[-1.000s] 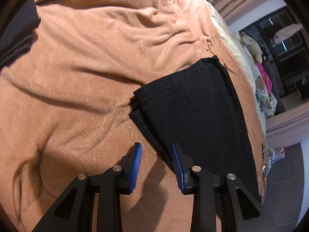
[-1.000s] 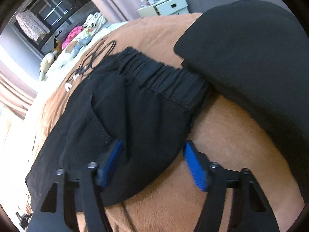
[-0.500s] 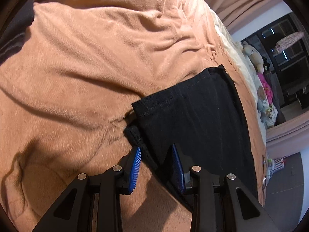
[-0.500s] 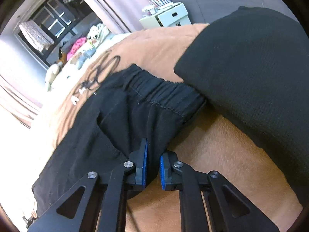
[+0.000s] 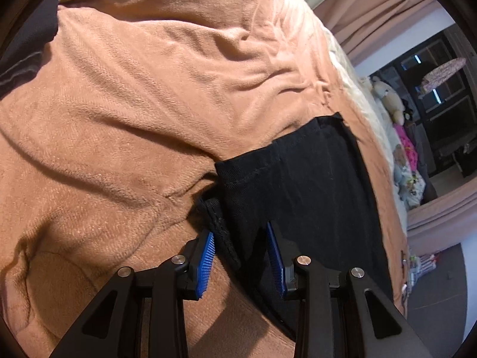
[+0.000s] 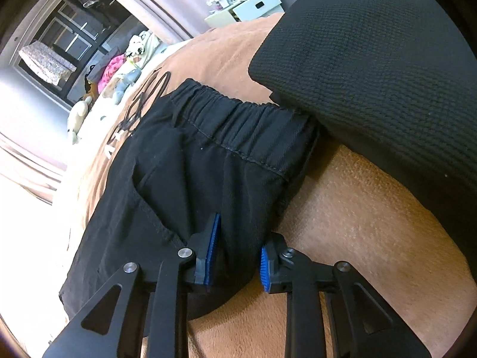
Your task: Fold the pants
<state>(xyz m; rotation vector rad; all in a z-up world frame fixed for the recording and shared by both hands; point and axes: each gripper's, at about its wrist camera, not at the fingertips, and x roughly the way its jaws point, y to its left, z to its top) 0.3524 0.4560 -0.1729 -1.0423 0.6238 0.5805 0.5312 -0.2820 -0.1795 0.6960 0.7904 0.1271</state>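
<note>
Now the black pants (image 6: 208, 173) lie flat on the bed, on its brown blanket (image 5: 134, 119), with the elastic waistband (image 6: 241, 125) tucked against a black cushion (image 6: 387, 68) and the leg cuffs (image 5: 268, 161) at the far end.

Each pair of tongs straddles an edge of the cloth. The left tongs (image 5: 241, 256) stand released around the lower cuff corner, blue pads either side of the hem. The right tongs (image 6: 238, 253) sit parted around a bulge of fabric below the waistband; I cannot tell whether they pinch it.

To do this step well, I judge both tongs should bite all layers at once, deep enough that the hem does not slip, then lift evenly so the cuffs travel toward the waistband without dragging the blanket. One caught layer would leave a crooked fold.

A white storage box (image 6: 253, 6) stands beyond the bed's far edge; its contents are too small to tell.
</note>
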